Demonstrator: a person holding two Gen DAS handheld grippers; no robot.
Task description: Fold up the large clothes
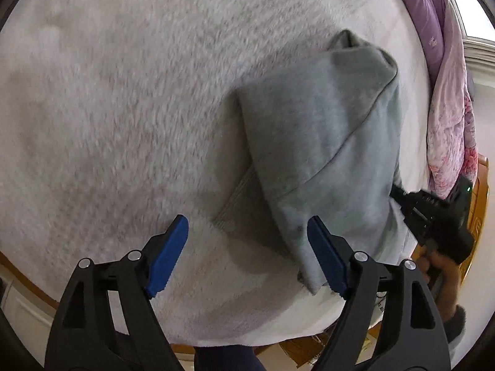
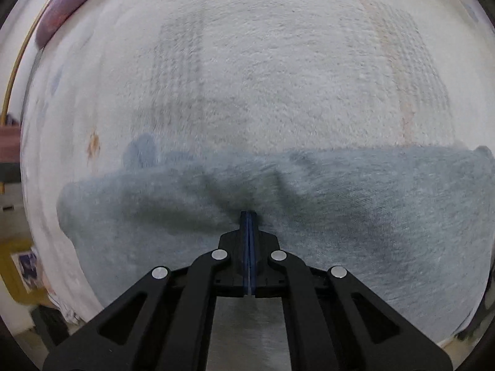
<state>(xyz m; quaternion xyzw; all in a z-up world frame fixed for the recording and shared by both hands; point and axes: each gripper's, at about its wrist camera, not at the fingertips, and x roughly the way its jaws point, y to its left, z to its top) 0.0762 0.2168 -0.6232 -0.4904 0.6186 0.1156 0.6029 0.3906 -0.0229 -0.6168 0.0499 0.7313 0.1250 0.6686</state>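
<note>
matt grey knit garment (image 1: 324,142), fuzzy blanket (image 1: 123,108).

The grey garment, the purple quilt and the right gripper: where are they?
Grey garment (image 1: 312,142): left wrist view, its folded top layer.
Purple quilt (image 1: 423,9): left wrist view, its upper part.
Right gripper (image 2: 248,216): right wrist view, its closed fingertips.

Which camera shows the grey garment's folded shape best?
The left wrist view: the grey garment shows nearly whole, with layered folds and a ribbed edge on the white blanket. The right wrist view shows only blurred fabric around the shut right tool.

One grey garment (image 1: 321,142), one white fleece blanket (image 1: 123,108), one purple quilt (image 1: 433,15), two hand-held grippers.
</note>
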